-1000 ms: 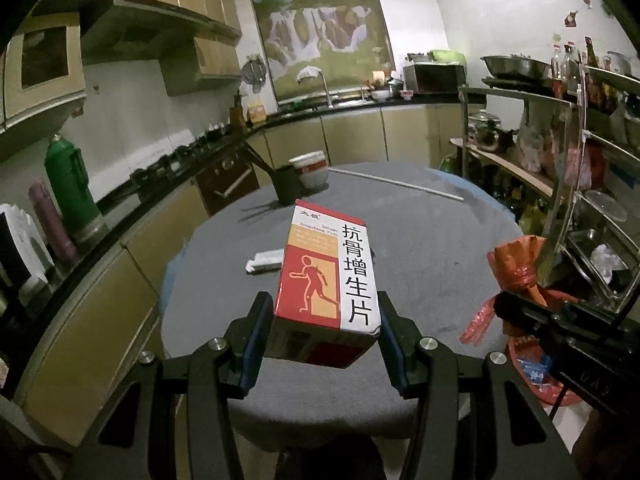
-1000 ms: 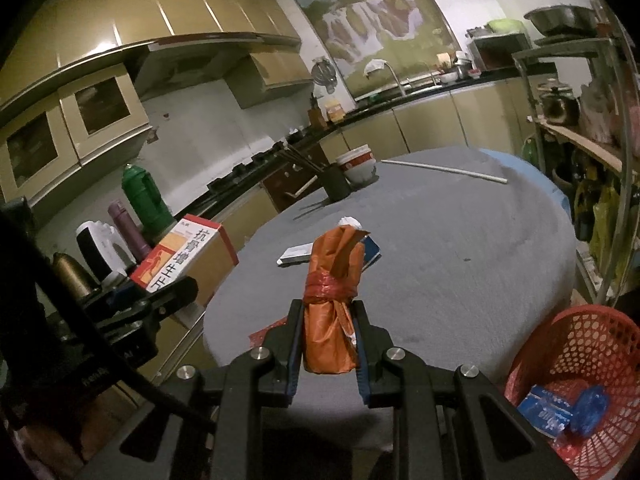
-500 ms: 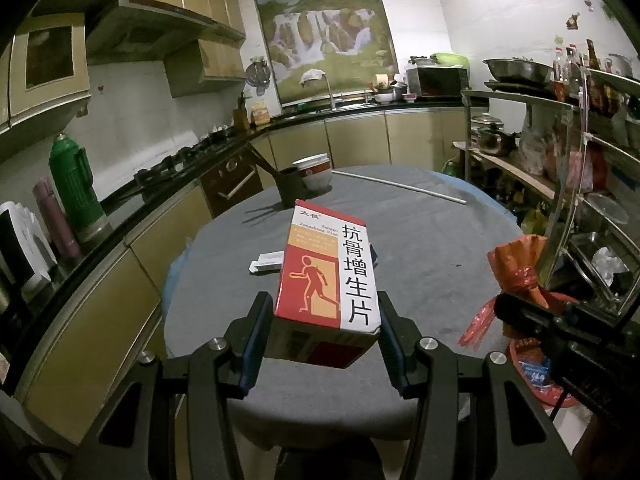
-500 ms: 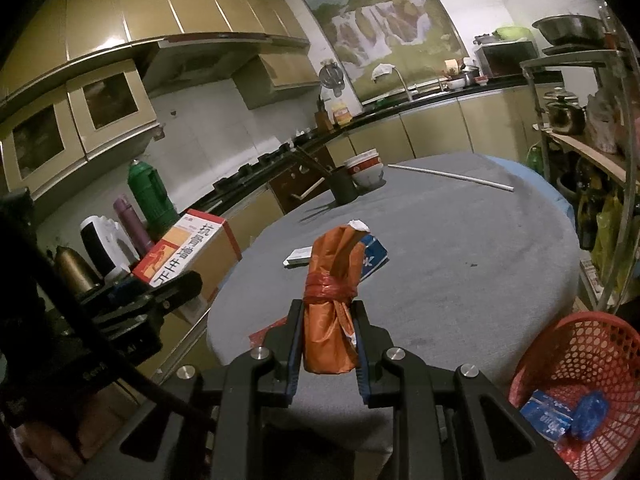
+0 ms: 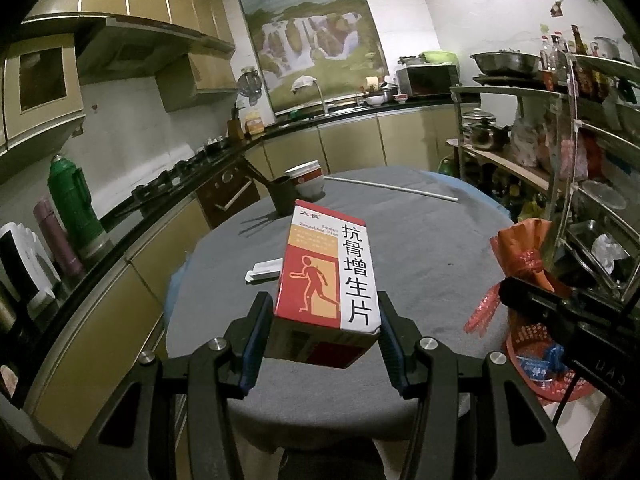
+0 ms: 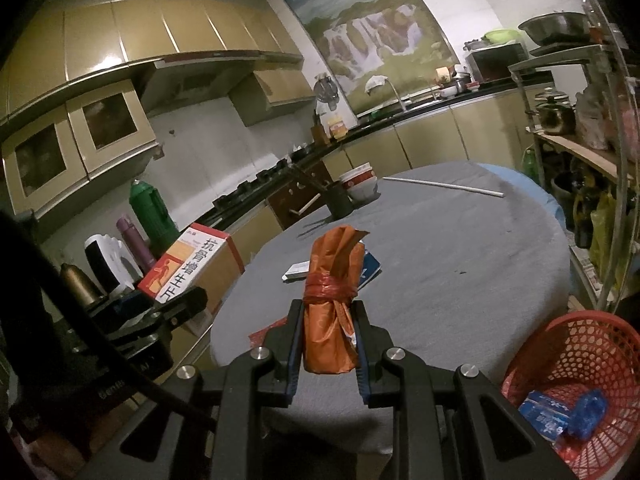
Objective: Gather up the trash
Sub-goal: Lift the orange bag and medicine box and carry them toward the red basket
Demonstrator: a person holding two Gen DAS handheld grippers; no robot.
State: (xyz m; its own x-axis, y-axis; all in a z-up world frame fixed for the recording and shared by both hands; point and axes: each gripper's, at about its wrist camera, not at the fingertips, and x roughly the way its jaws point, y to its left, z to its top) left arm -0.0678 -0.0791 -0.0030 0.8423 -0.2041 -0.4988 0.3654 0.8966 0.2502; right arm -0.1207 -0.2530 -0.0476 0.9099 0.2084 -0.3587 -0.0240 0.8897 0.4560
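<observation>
Meanwhile left gripper (image 5: 324,340) pinches medicine box (image 5: 328,272), right gripper (image 6: 329,340) orange bag (image 6: 330,300), beside red basket (image 6: 576,344).

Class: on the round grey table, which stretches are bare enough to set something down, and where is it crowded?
Bare: the table's wide right half, between the white rod and the near edge. Crowded: the far left by the dark cup and bowls, and mid-left around the flat packets.

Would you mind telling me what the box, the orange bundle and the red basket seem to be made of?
Box: printed cardboard with a slight sheen, crisp folded edges.
Orange bundle: thin plastic film, probably a bag, crinkled, glossy, bound with a red tie.
Red basket: moulded plastic by its look, with an open lattice wall.
</observation>
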